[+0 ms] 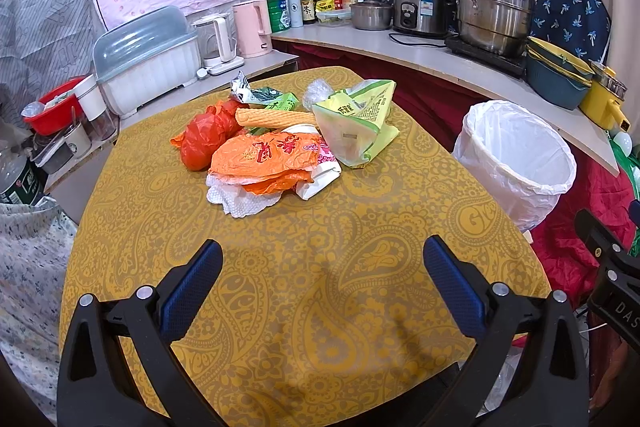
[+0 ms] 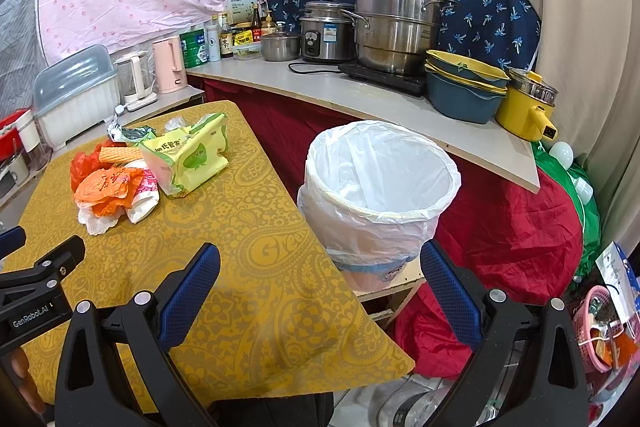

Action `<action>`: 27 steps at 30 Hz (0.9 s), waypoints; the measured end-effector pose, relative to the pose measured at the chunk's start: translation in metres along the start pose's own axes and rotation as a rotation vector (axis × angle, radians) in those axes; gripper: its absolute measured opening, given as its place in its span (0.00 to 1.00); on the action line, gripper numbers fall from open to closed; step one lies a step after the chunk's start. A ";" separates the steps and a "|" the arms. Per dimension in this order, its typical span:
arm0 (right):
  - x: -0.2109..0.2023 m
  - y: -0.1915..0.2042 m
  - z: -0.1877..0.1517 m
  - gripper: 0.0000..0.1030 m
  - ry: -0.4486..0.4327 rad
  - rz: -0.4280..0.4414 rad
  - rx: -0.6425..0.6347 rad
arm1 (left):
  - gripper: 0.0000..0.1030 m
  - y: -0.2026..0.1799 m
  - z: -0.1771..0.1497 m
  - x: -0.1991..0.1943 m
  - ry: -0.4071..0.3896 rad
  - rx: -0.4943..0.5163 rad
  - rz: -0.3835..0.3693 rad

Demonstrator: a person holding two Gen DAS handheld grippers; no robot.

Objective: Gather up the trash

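- Tablecloth [image 1: 304, 299]: matt printed cloth is covering the table.
- Bin liner [image 2: 376, 167]: thin, glossy white plastic is wrinkling.
- Orange wrapper [image 1: 264, 159]: crinkled shiny plastic.
- Steamer pot [image 2: 396, 23]: polished metal is gleaming.

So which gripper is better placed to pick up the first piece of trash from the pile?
Probably the left gripper: it is open and faces the trash pile straight ahead on the table. The right gripper, also open, points toward the lined bin, with the pile off to its left.
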State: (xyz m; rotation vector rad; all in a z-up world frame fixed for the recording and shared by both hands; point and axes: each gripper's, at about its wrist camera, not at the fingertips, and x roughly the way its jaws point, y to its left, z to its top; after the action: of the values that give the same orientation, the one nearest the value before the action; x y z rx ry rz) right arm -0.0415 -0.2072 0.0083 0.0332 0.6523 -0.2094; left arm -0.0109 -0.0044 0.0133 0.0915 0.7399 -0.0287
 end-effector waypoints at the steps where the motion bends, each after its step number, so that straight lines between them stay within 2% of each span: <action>1: -0.001 0.001 0.000 0.93 -0.001 -0.001 -0.001 | 0.93 0.000 0.000 0.000 0.000 -0.001 0.000; 27: -0.003 -0.002 0.001 0.93 -0.003 0.000 0.001 | 0.93 -0.002 0.000 -0.003 -0.002 -0.003 -0.004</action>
State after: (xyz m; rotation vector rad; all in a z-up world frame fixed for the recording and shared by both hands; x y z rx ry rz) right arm -0.0439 -0.2089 0.0111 0.0336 0.6490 -0.2097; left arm -0.0133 -0.0060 0.0153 0.0873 0.7377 -0.0319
